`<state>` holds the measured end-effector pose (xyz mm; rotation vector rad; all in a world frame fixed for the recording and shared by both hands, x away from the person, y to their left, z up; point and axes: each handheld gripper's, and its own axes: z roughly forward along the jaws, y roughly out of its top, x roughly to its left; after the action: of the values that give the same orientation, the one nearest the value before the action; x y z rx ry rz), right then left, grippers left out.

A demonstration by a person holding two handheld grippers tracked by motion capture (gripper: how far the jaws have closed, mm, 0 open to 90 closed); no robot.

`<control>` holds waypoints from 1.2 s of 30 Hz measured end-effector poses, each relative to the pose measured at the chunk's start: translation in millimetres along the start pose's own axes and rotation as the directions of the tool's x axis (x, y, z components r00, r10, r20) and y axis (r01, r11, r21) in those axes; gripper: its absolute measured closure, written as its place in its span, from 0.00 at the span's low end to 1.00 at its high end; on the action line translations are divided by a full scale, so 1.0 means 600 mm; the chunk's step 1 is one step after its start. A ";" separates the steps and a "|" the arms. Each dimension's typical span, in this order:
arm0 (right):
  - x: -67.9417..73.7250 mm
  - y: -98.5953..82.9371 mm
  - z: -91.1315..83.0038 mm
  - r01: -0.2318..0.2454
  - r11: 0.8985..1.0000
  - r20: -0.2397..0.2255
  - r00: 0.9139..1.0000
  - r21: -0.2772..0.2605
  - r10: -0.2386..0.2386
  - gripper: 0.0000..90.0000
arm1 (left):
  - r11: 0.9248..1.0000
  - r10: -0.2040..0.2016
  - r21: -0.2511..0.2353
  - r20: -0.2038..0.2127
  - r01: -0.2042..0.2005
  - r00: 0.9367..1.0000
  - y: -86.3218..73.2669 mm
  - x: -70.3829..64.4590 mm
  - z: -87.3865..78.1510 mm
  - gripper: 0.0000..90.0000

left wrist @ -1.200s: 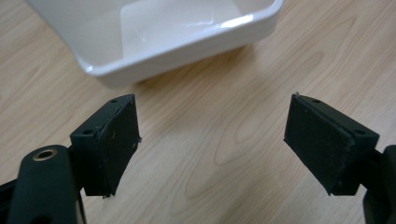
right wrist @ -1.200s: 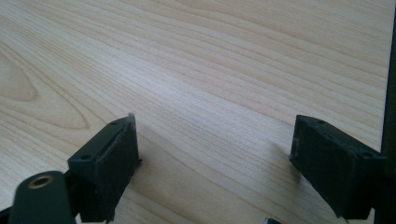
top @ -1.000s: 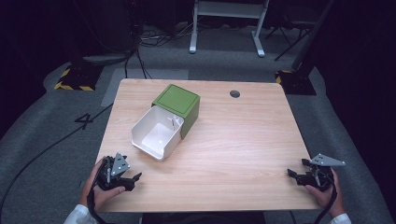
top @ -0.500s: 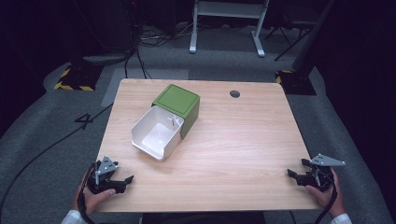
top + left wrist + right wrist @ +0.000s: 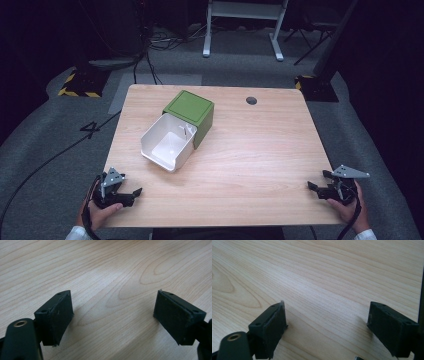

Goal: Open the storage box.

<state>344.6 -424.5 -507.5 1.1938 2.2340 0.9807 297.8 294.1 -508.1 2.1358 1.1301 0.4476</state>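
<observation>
While parked well nearer than the green box (image 5: 190,107) and off to its left, held the left gripper (image 5: 131,194) low over the worktop (image 5: 260,150), jaws spread wide and nothing between them (bare wood grain alone past the two black pads in the left gripper view). Held the right gripper (image 5: 317,180) likewise low, nearer than the green box and far off to its right, by the worktop's near corner. Spread wide there too, gripping nothing; saw plain wood in the gap in the right gripper view. Touched neither box nor drawer with either gripper, both well apart from it.

Found the green box itself standing on the worktop, flat top up, with the white drawer (image 5: 167,145) slid out of its near-left side and pointing roughly toward the left gripper. Looked empty inside, apart from a small pale upright bit near the box end of the drawer (too small to tell what). Noted a dark round hole (image 5: 251,100) in the worktop to the right of the green box and slightly beyond it.

Judged the work thus: drawer already drawn out, most of its length clear of the green box, so opening done. Left to do, as far as could be told: reaching in, meeting the drawer front and pushing it home, or else loading it first (saw no loose item anywhere around the green box to go in). Judged neither hand committed to a reach yet.
</observation>
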 end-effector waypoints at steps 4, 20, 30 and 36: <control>0.000 0.000 0.000 -0.001 1.000 0.000 1.000 0.000 0.001 0.17 | 1.000 -0.001 0.000 0.000 0.001 1.000 0.001 0.001 0.000 0.18; 0.000 0.000 0.000 -0.001 1.000 0.001 1.000 0.000 0.001 0.17 | 1.000 -0.010 0.002 -0.014 0.010 1.000 0.002 0.004 0.001 0.18; 0.000 0.000 0.000 -0.001 1.000 0.002 1.000 0.000 0.001 0.17 | 1.000 -0.012 0.003 -0.014 0.012 1.000 0.002 0.004 0.002 0.18; 0.001 0.000 0.000 -0.001 1.000 0.002 1.000 0.000 0.001 0.17 | 1.000 -0.012 -0.001 -0.018 0.012 1.000 0.003 0.005 0.002 0.18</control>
<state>344.4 -424.3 -507.5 1.1948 2.2322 0.9800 301.2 295.3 -508.0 2.1273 1.1517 0.4625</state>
